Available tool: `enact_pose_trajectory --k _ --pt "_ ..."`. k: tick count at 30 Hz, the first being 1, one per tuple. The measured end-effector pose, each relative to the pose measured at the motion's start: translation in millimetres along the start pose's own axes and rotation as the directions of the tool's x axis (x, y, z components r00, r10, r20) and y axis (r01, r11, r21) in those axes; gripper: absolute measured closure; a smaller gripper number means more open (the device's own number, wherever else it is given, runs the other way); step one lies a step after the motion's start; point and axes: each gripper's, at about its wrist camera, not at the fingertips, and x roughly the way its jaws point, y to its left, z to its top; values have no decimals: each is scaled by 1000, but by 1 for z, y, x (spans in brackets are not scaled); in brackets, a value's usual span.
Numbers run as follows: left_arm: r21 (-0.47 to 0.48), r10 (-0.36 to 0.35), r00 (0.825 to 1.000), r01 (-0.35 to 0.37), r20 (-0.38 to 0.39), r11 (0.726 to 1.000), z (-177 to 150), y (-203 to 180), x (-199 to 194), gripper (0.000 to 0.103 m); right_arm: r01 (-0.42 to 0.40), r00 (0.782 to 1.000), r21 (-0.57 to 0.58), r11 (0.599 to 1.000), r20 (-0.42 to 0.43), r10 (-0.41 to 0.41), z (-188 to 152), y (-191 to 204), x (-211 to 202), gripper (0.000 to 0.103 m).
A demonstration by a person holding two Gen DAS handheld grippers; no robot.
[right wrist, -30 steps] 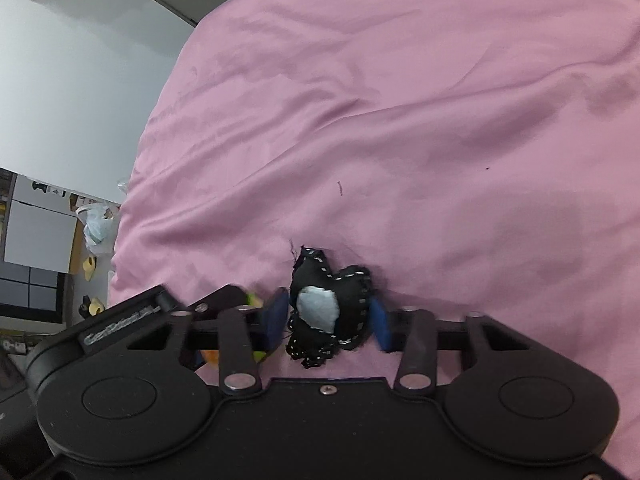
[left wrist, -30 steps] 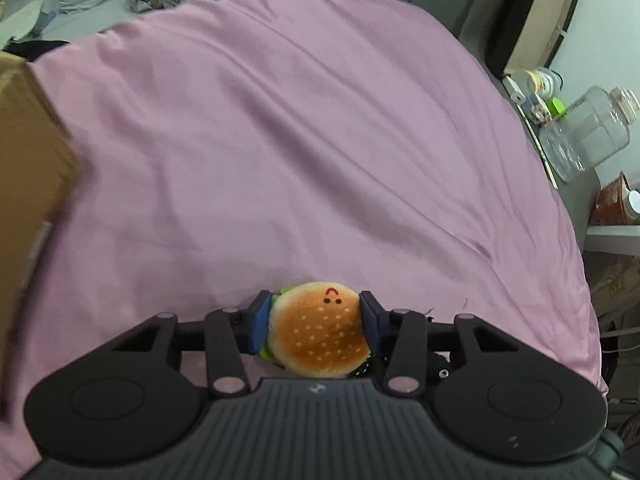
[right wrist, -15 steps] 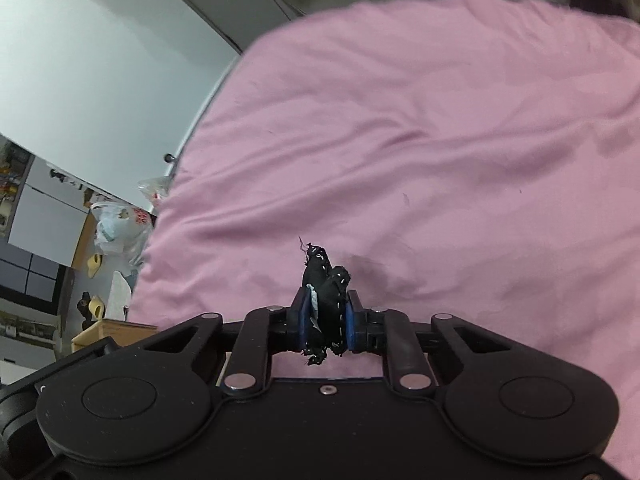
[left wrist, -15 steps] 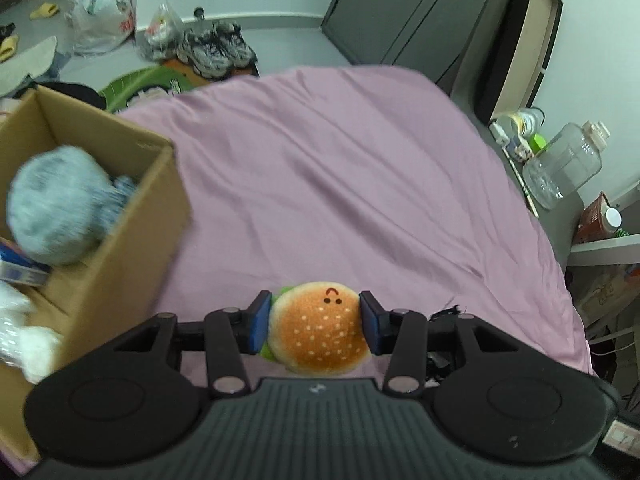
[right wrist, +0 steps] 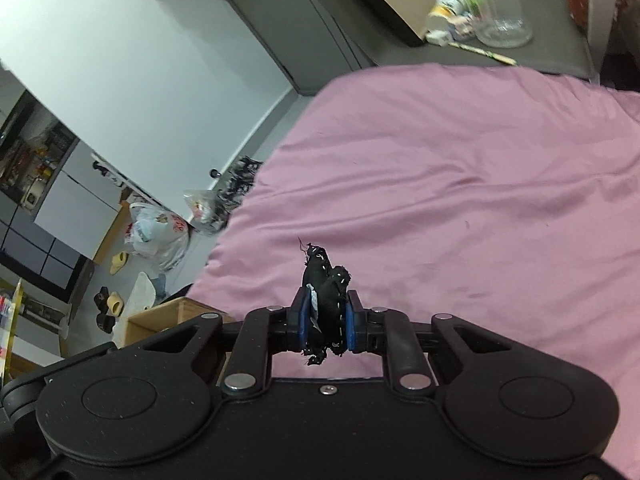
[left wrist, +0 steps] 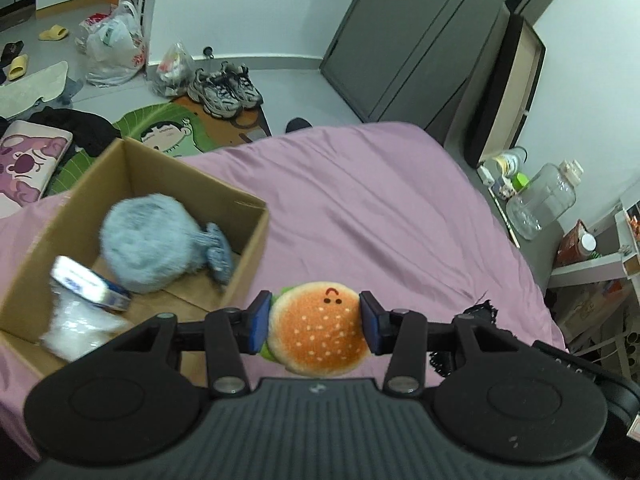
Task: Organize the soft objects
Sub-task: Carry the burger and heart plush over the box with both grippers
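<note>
The left gripper point(left wrist: 316, 322) has its fingers point(left wrist: 256, 322) clamped on a burger toy point(left wrist: 318, 330), held above the pink bed sheet point(left wrist: 380, 208). The right gripper point(right wrist: 325, 322) has its fingers point(right wrist: 302, 320) pressed tight on a black stitched toy point(right wrist: 324, 292), also lifted over the sheet. To the left, a cardboard box point(left wrist: 248, 256) sits on the bed, holding a fluffy blue toy point(left wrist: 148, 240) and a white packet point(left wrist: 76, 320). Beyond the bed, sneakers point(left wrist: 224, 88) lie on the floor.
</note>
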Motion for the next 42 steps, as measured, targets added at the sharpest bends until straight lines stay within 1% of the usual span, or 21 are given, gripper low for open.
enact_pose_trajectory --k 2,3,5,6,7,9,13,14,15,16,21,31,42 --pt "-4 -2 1000 2 11 1000 2 10 -10 58 -11 1000 -5 1000 1 11 -1 5 -2 85" --pt "-5 -1 1000 1 16 1000 2 15 -14 58 -39 999 -22 999 -1 39 -3 14 -5 85" --pt "-10 0 1000 0 28 1000 4 23 -22 58 -46 999 -26 999 -4 46 -5 18 -7 85" --pt "-13 1 999 -1 35 1000 5 27 -26 58 -59 998 -51 997 -7 58 -8 28 -9 85" --pt "-16 3 999 -2 41 1000 6 33 -30 58 -59 998 -51 997 -7 58 -8 28 -9 85" --pt "-20 7 999 -6 51 1000 8 40 -36 58 -65 998 -91 994 -1 65 -13 43 -15 85" --pt "-31 16 998 -14 66 999 12 59 -47 58 -72 997 -125 990 6 74 -18 57 -21 85" --pt "-33 17 997 -15 69 999 12 63 -49 58 -72 997 -152 986 18 76 -20 67 -25 85" --pt "-36 18 997 -16 71 999 13 67 -51 58 -72 997 -152 986 18 76 -20 67 -25 85" --pt "-39 18 997 -15 73 999 14 71 -53 58 -74 996 -174 982 29 80 -23 75 -28 85" --pt "-51 12 997 -8 81 999 18 90 -61 58 -78 995 -219 973 43 90 -28 92 -28 85" --pt "-65 15 997 -10 72 998 20 123 -64 58 -90 995 -290 953 25 101 -44 123 -23 85" --pt "-83 8 999 -5 36 997 17 149 -50 58 -99 995 -354 930 -23 97 -63 152 -9 85"
